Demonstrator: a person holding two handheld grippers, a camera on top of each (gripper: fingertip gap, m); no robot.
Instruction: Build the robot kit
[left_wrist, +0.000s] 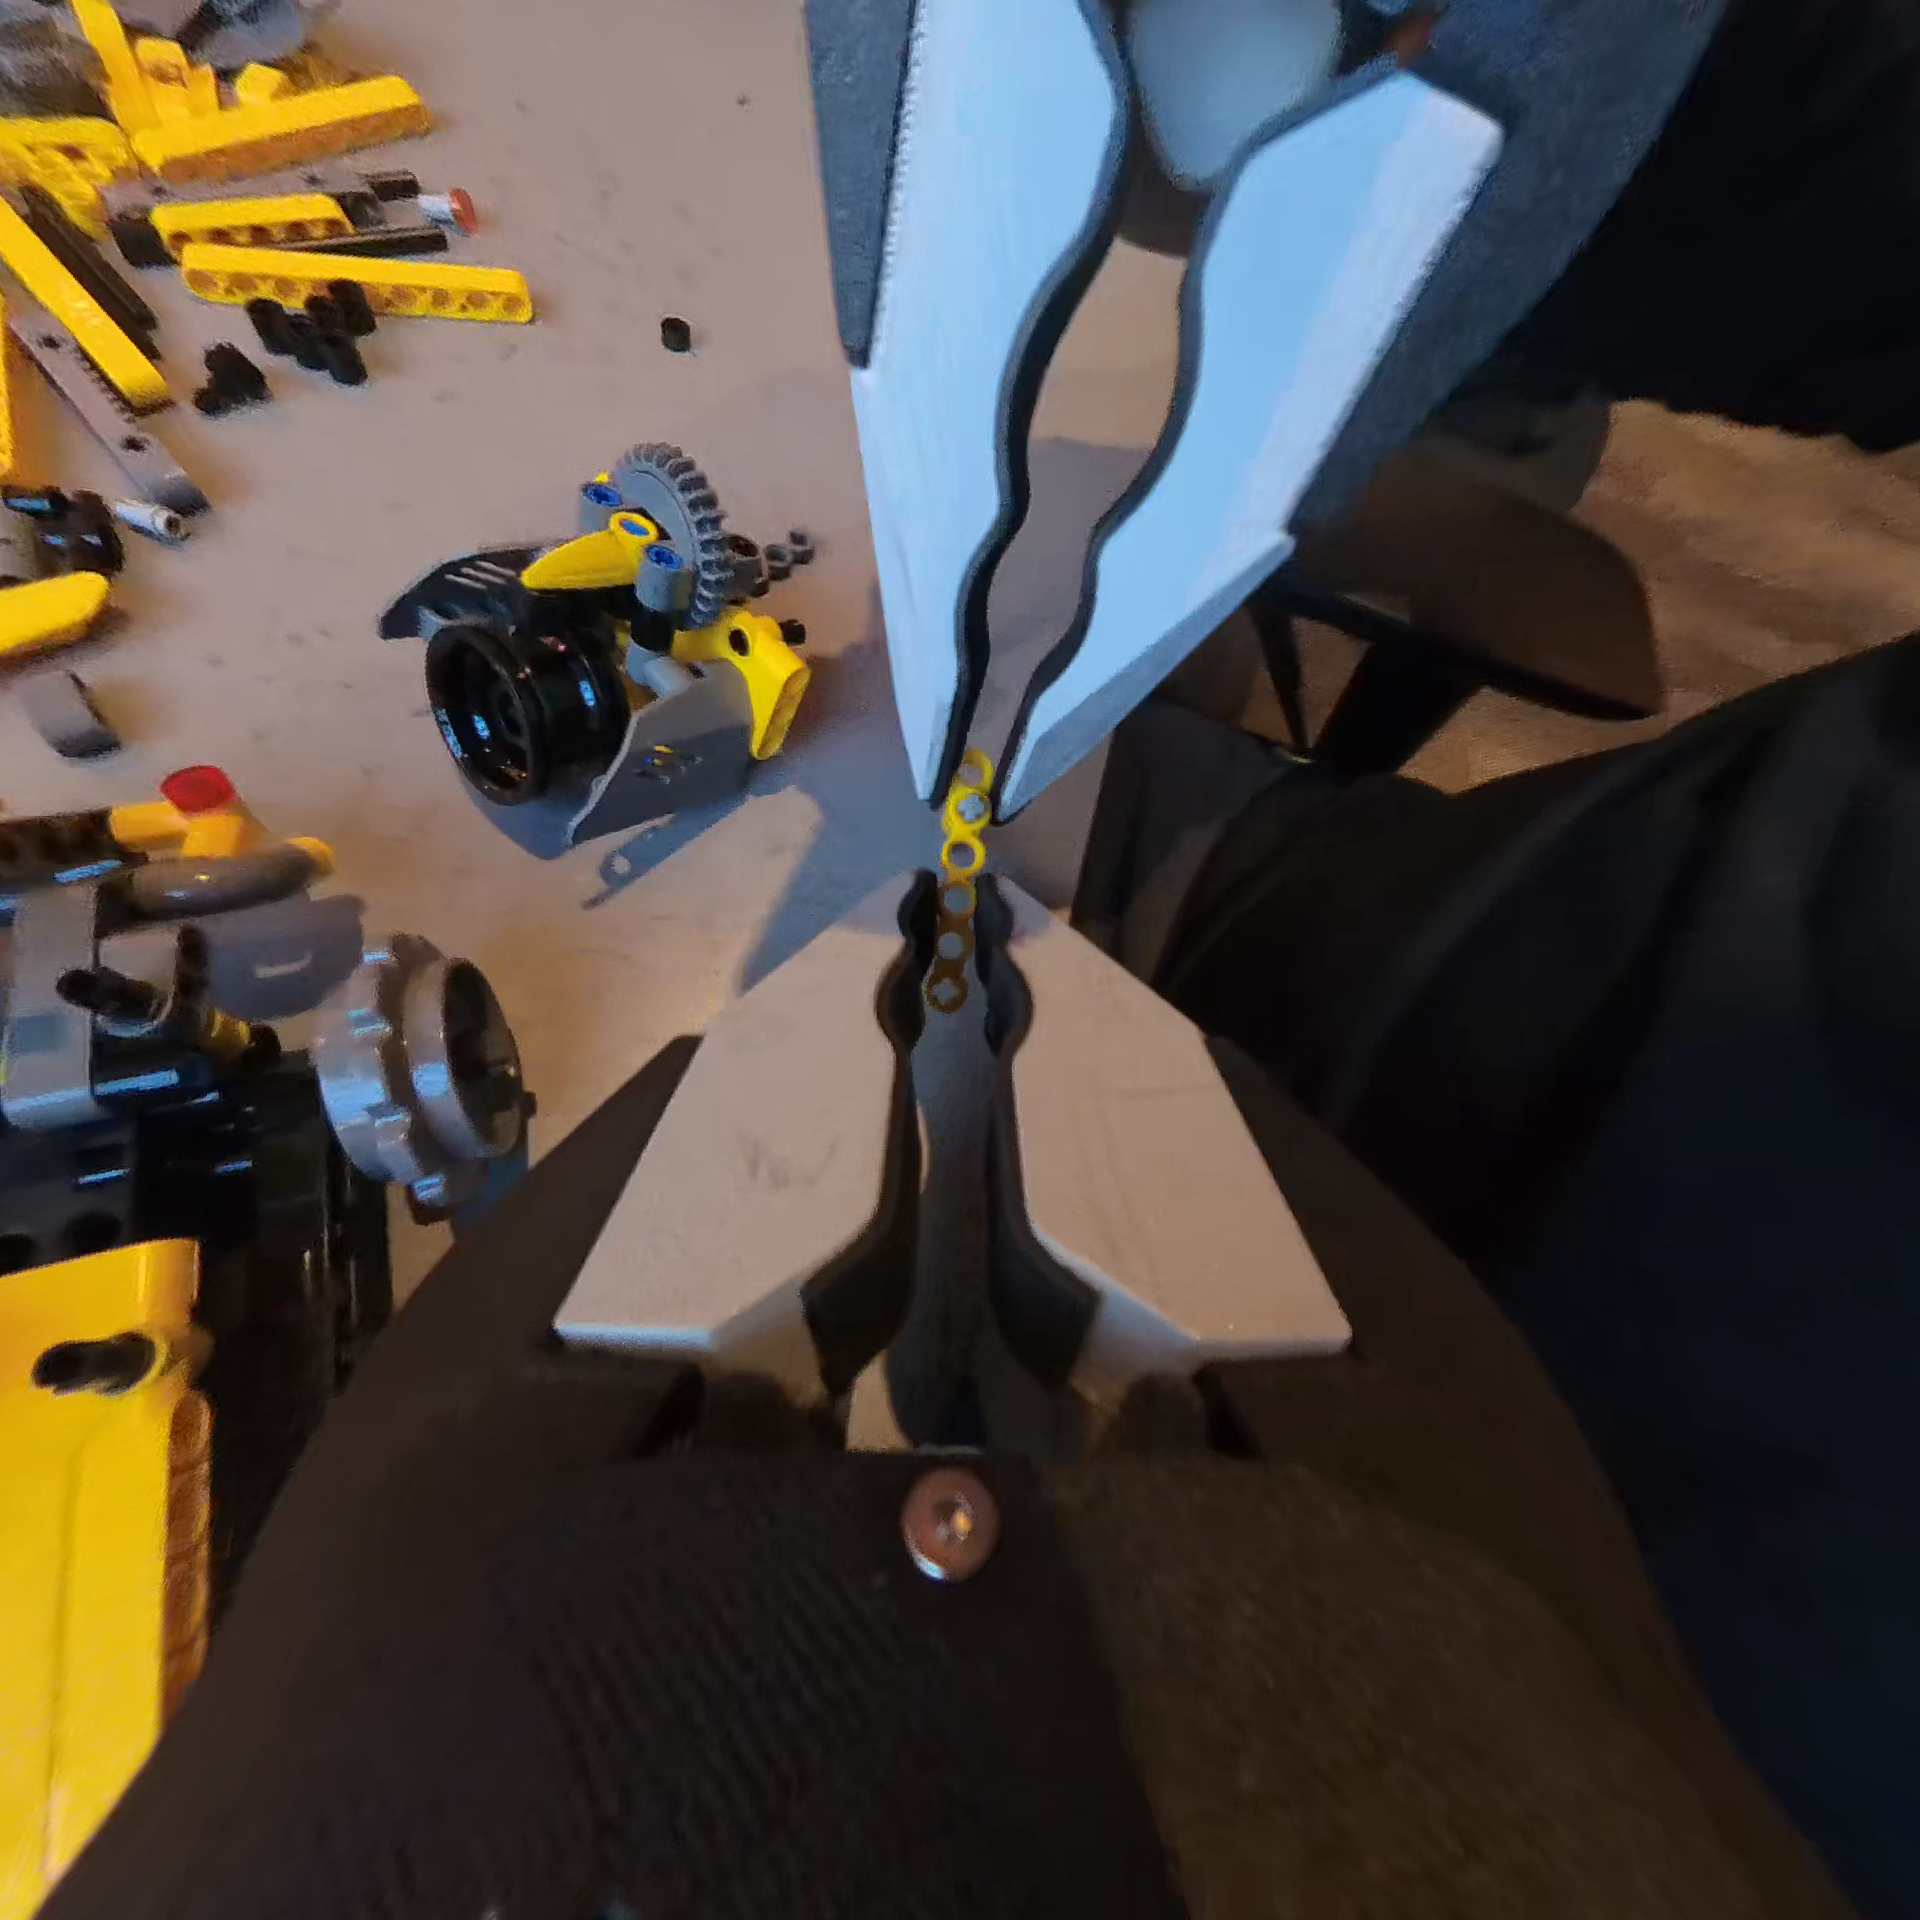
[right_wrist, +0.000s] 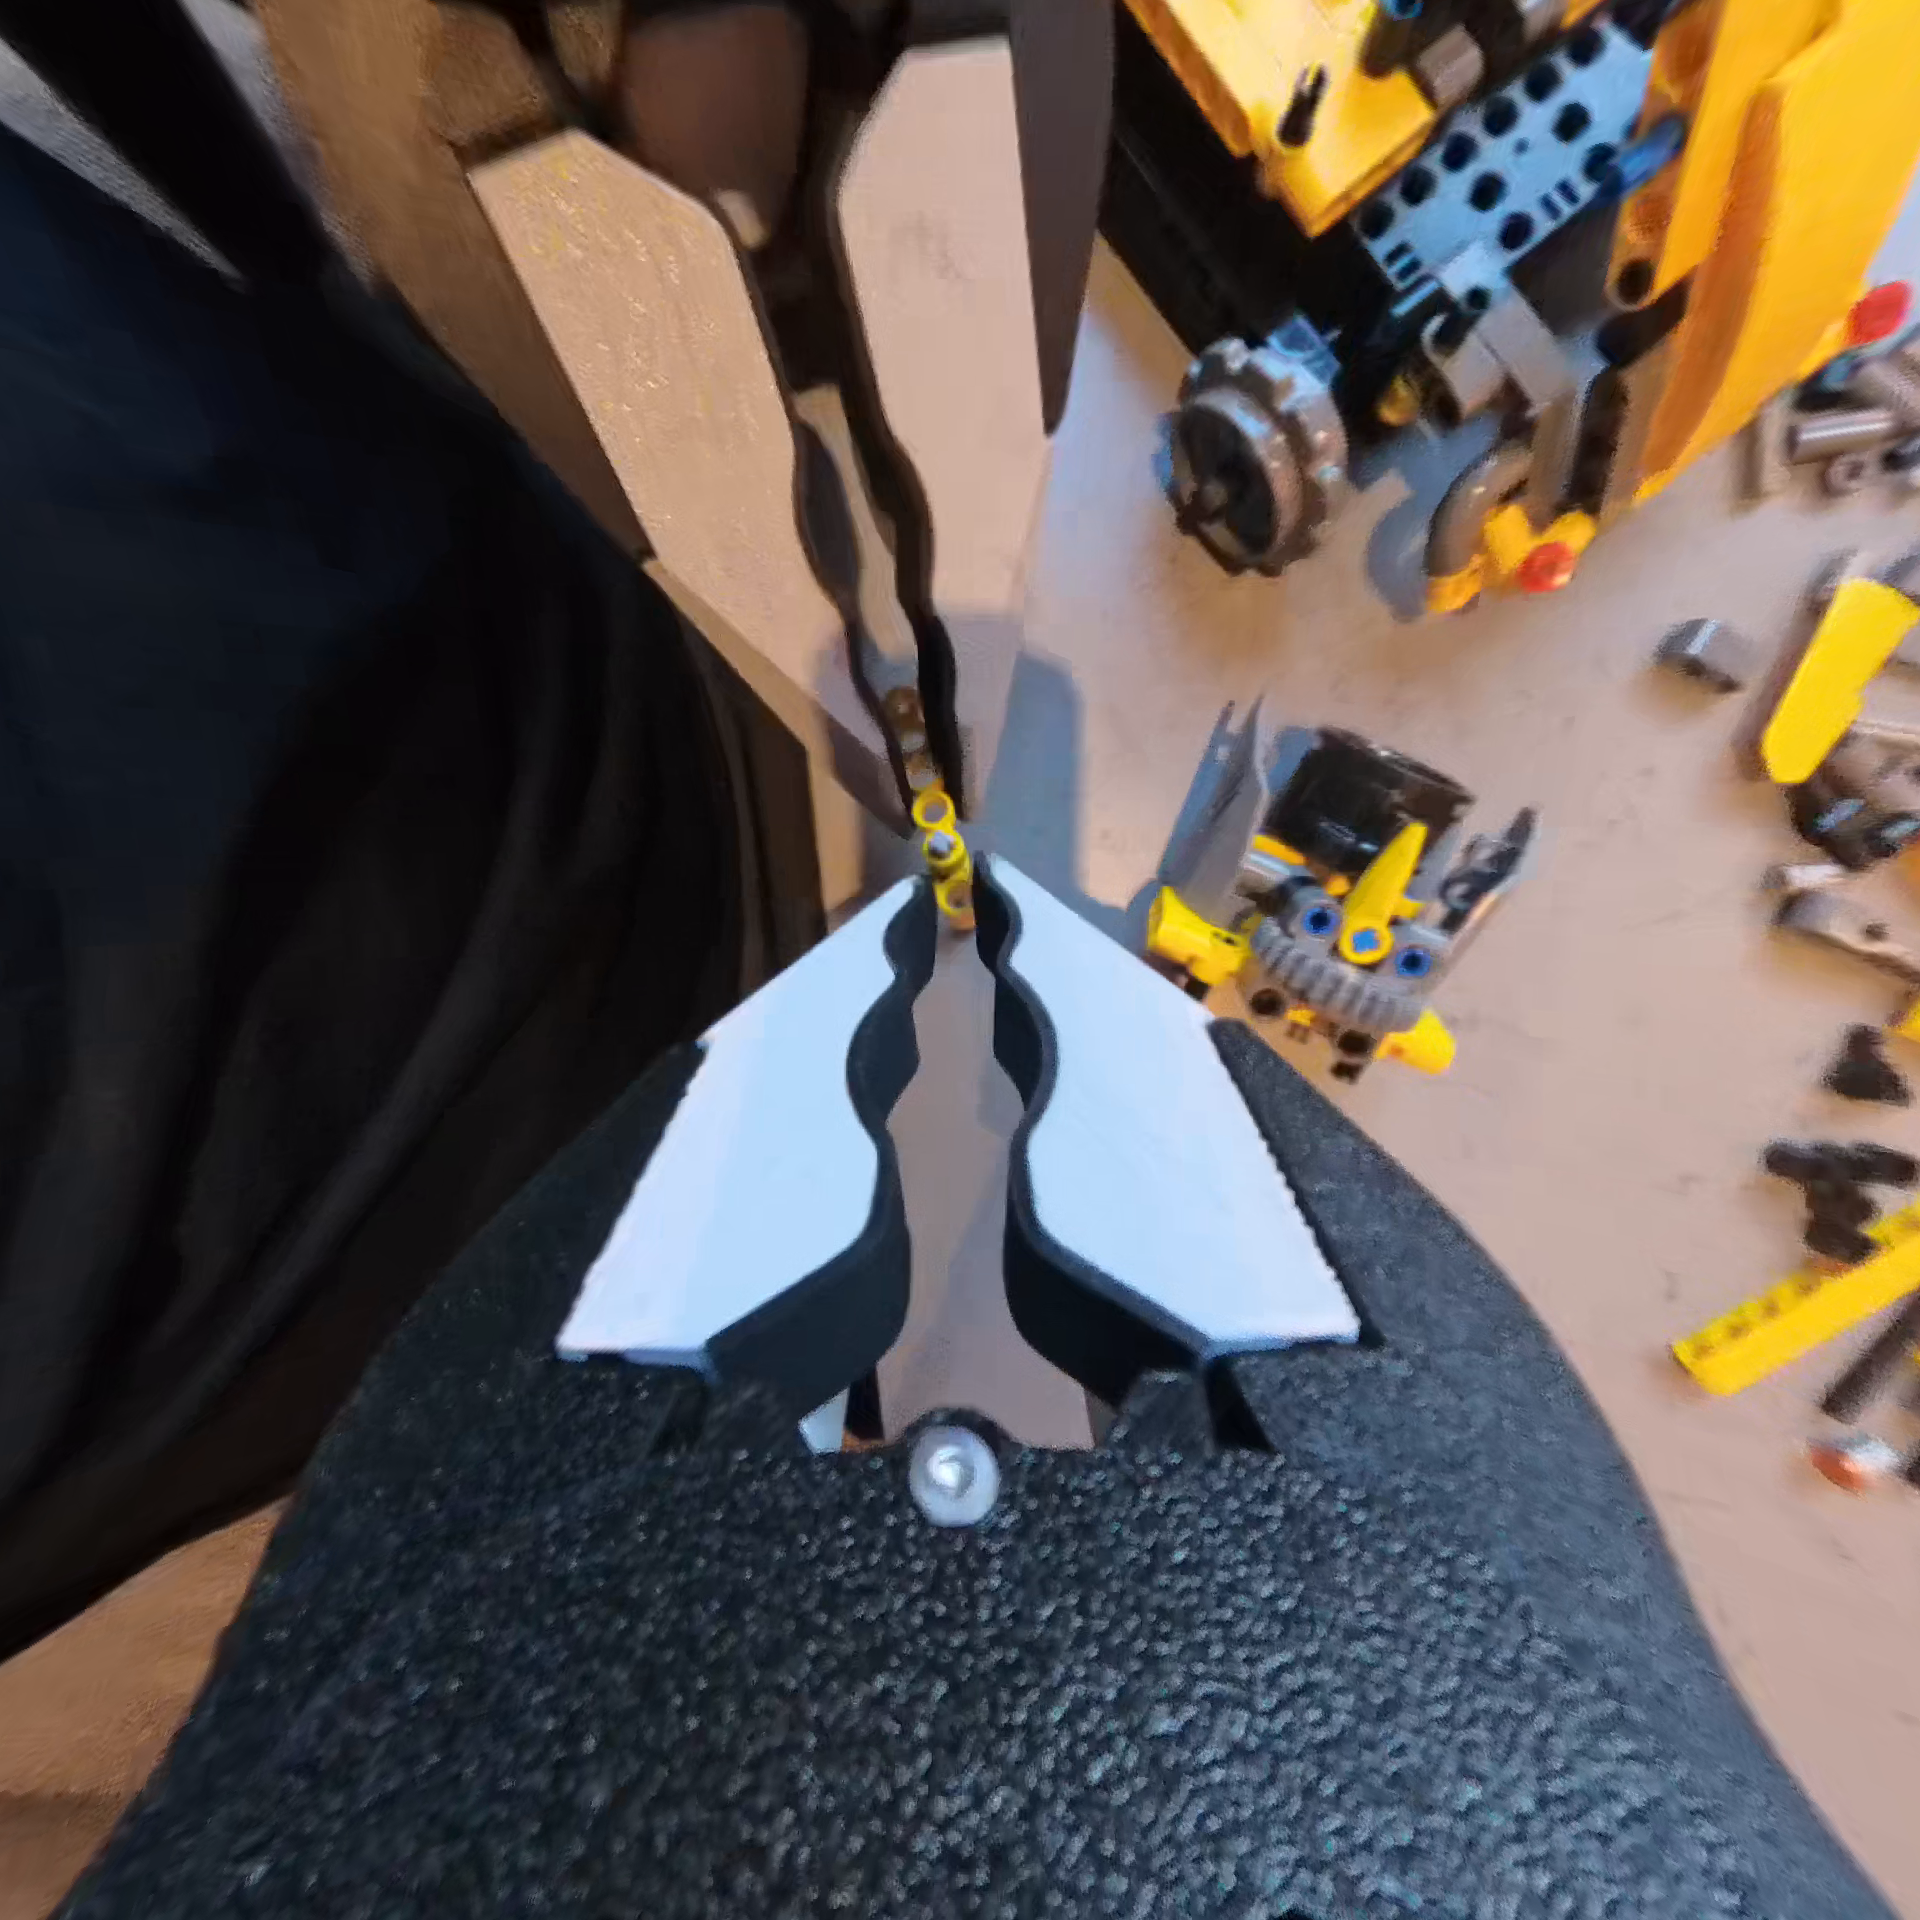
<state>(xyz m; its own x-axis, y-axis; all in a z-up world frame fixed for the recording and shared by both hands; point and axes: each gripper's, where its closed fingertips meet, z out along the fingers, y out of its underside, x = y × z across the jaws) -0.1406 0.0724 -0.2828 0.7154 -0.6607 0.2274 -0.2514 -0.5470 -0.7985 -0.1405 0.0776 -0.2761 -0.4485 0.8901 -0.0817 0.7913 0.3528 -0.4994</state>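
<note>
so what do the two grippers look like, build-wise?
Matching pair. Left gripper and right gripper each have a black textured body with a silver screw at its centre. The fingers are pale wedge-shaped blocks lined with wavy black pads. No cables visible.

Your left gripper (left_wrist: 954, 904) and right gripper (left_wrist: 968, 805) meet tip to tip over the table's (left_wrist: 644, 208) edge, each pinching an end of the holed beam (left_wrist: 958, 854). Wheel subassembly (left_wrist: 603, 644) sits left of them, loose beams (left_wrist: 353, 281) farther back, the bigger model (left_wrist: 156, 1091) nearer you.
</note>
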